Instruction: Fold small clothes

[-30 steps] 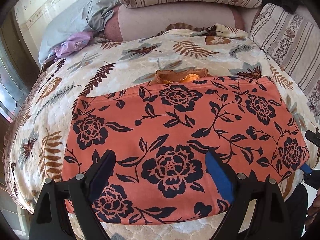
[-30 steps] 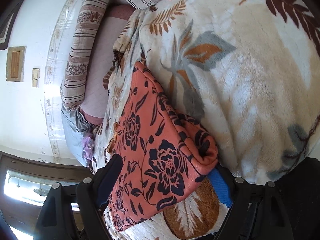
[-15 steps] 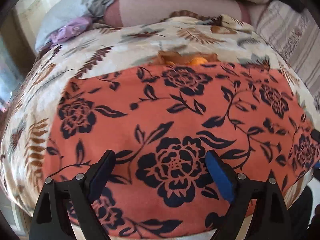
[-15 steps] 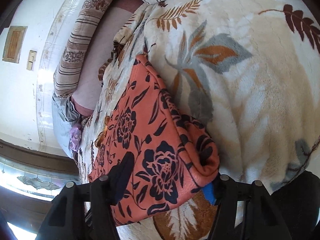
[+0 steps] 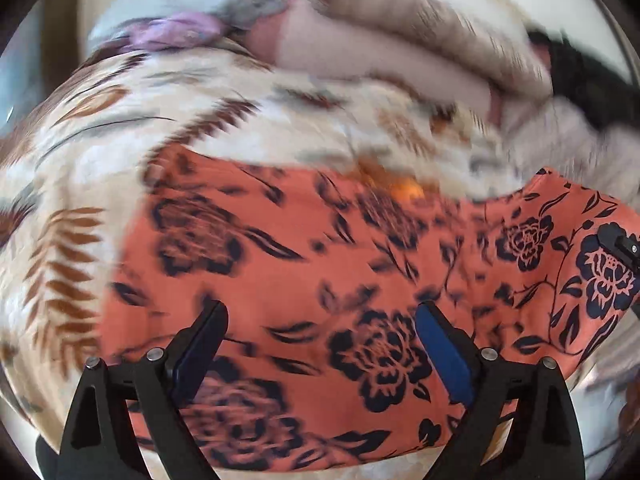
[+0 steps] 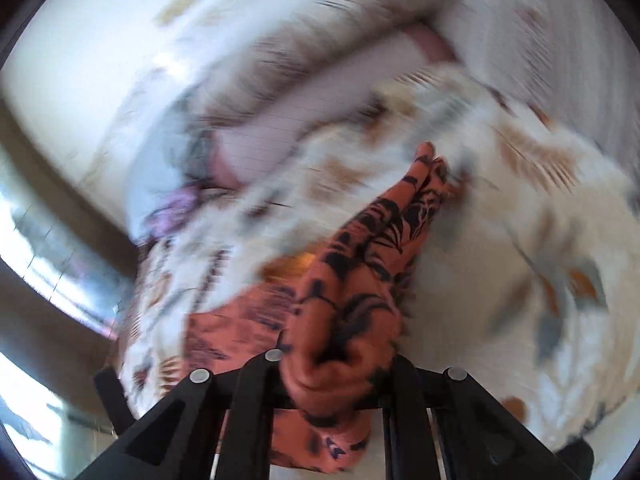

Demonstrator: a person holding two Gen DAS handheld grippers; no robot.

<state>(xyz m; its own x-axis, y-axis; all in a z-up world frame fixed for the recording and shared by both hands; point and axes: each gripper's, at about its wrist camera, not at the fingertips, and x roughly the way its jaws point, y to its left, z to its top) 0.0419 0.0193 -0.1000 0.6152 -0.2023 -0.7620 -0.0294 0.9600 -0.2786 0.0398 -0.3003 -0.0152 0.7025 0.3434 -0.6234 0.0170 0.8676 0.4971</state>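
Now that my right gripper has just clamped its jaws on the right edge of the orange floral garment and lifted it off the bedspread, the fold can begin; my left gripper hovers spread wide above the near edge.

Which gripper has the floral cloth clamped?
The right gripper: its jaws have just closed on the bunched orange floral cloth. The left gripper is open above it.
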